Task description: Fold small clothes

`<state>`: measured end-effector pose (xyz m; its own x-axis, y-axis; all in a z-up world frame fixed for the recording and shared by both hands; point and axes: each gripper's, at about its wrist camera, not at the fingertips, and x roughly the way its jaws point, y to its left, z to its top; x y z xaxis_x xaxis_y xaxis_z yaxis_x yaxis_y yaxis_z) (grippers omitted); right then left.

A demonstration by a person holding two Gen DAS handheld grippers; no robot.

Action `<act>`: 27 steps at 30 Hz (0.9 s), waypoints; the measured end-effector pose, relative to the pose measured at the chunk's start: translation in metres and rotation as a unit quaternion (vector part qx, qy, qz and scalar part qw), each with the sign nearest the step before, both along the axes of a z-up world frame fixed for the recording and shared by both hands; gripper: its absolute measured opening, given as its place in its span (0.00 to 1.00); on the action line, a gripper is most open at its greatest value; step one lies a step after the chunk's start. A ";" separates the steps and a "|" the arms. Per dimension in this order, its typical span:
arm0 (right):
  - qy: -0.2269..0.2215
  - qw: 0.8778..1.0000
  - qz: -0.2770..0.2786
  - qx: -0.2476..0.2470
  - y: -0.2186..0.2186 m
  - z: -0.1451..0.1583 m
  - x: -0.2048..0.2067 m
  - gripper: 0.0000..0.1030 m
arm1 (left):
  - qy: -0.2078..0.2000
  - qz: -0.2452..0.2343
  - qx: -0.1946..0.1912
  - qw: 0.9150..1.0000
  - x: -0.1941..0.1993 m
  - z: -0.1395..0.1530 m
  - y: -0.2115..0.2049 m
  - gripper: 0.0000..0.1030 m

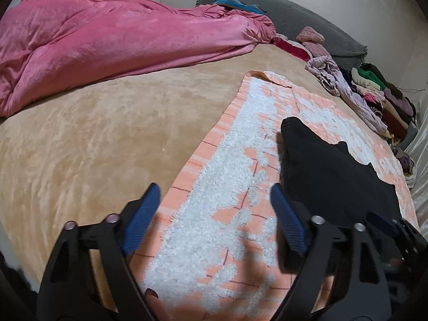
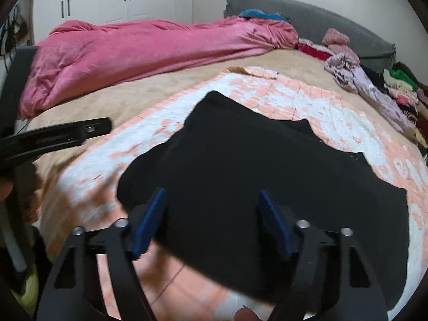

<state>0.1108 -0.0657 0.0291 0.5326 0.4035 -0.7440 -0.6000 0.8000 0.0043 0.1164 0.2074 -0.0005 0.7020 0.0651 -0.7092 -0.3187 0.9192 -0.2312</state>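
Right now my right gripper [image 2: 210, 222], jaws spread and empty, hangs over the black cloth garment's [image 2: 267, 165] near edge on the peach-and-white fluffy mat [image 2: 334, 112], nearer than my open left gripper [image 1: 214, 214].

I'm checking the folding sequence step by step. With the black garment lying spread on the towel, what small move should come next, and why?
Probably lower the right gripper onto the near edge of the black garment and close on it. Its open pads hover over that cloth without pinching it. The left gripper, also open, sits over the orange-and-white towel beside the garment's left edge, so it looks ready to take the other corner.
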 end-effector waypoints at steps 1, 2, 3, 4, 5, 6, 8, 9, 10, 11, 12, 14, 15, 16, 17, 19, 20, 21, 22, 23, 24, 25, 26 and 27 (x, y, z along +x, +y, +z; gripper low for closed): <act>0.014 1.000 0.006 -0.001 0.006 -0.007 0.004 0.51 | -0.001 -0.001 0.000 1.000 0.000 0.000 0.000 0.69; 0.017 1.000 0.010 -0.008 0.012 -0.014 0.005 0.50 | -0.002 0.000 0.000 1.000 0.000 0.000 0.000 0.69; 0.013 1.000 0.013 -0.018 0.017 -0.019 0.003 0.50 | -0.004 0.000 0.000 1.000 -0.001 0.001 0.001 0.69; 0.008 1.000 0.016 -0.026 0.021 -0.021 0.001 0.49 | -0.005 0.000 -0.001 1.000 -0.001 0.001 0.001 0.69; 0.004 0.999 0.019 -0.030 0.025 -0.024 -0.002 0.49 | -0.006 0.000 -0.002 1.000 0.000 0.001 0.001 0.69; 0.002 0.999 0.024 -0.030 0.028 -0.026 -0.008 0.49 | -0.006 0.000 -0.003 1.000 0.000 0.001 0.001 0.69; -0.014 0.998 0.034 -0.045 0.033 -0.028 -0.019 0.47 | -0.007 0.000 -0.004 1.000 -0.001 0.001 0.001 0.69; -0.015 0.998 0.038 -0.046 0.033 -0.027 -0.021 0.46 | -0.007 0.001 -0.004 1.000 -0.001 0.001 0.001 0.69; -0.008 0.998 0.043 -0.038 0.031 -0.026 -0.022 0.42 | -0.009 0.001 -0.005 1.000 0.000 0.001 0.001 0.69; -0.002 0.999 0.044 -0.031 0.030 -0.025 -0.022 0.40 | -0.011 0.000 -0.005 1.000 -0.001 0.001 0.001 0.69; 0.003 0.999 0.046 -0.023 0.027 -0.022 -0.023 0.40 | -0.012 0.000 -0.004 1.000 -0.001 0.002 0.001 0.69; 0.006 0.999 0.047 -0.011 0.022 -0.017 -0.027 0.40 | -0.013 -0.003 -0.008 1.000 0.000 0.002 0.000 0.71; 0.008 0.999 0.045 -0.006 0.019 -0.015 -0.029 0.40 | -0.012 -0.005 -0.009 1.000 0.001 0.001 -0.001 0.71; 0.011 0.999 0.044 0.000 0.017 -0.014 -0.031 0.43 | -0.011 -0.006 -0.009 1.000 0.001 0.001 -0.001 0.71; 0.013 0.999 0.043 0.004 0.015 -0.012 -0.034 0.45 | -0.011 -0.008 -0.007 1.000 0.001 0.002 -0.002 0.72; 0.010 0.999 0.041 0.012 0.011 -0.009 -0.043 0.50 | -0.013 -0.011 -0.007 1.000 0.001 0.003 -0.003 0.74; 0.007 0.999 0.037 0.015 0.007 -0.007 -0.047 0.54 | -0.014 -0.013 -0.007 1.000 0.000 0.004 -0.004 0.76; 0.004 0.999 0.034 0.017 0.005 -0.005 -0.049 0.56 | -0.015 -0.014 -0.005 1.000 -0.001 0.005 -0.005 0.77; 0.000 0.999 0.031 0.020 0.001 -0.003 -0.053 0.58 | -0.016 -0.016 -0.003 1.000 0.000 0.005 -0.006 0.78; -0.004 0.999 0.027 0.023 -0.002 -0.001 -0.056 0.58 | -0.017 -0.018 -0.003 1.000 -0.001 0.006 -0.007 0.80; -0.008 0.999 0.023 0.023 -0.005 0.000 -0.058 0.60 | -0.017 -0.019 -0.003 1.000 -0.001 0.006 -0.008 0.81; -0.013 0.999 0.018 0.023 -0.008 0.001 -0.061 0.65 | -0.017 -0.019 -0.003 1.000 -0.001 0.006 -0.008 0.82; -0.016 0.999 0.016 0.023 -0.010 0.002 -0.062 0.67 | -0.017 -0.020 0.000 1.000 -0.001 0.006 -0.009 0.83; -0.020 1.000 0.014 0.020 -0.013 0.003 -0.065 0.68 | -0.017 -0.020 0.001 1.000 -0.001 0.007 -0.010 0.83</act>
<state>0.0460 -0.0782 0.0317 0.5504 0.4472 -0.7051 -0.6222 0.7828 0.0108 0.1157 0.1978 0.0061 0.7279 0.0372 -0.6847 -0.2728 0.9318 -0.2393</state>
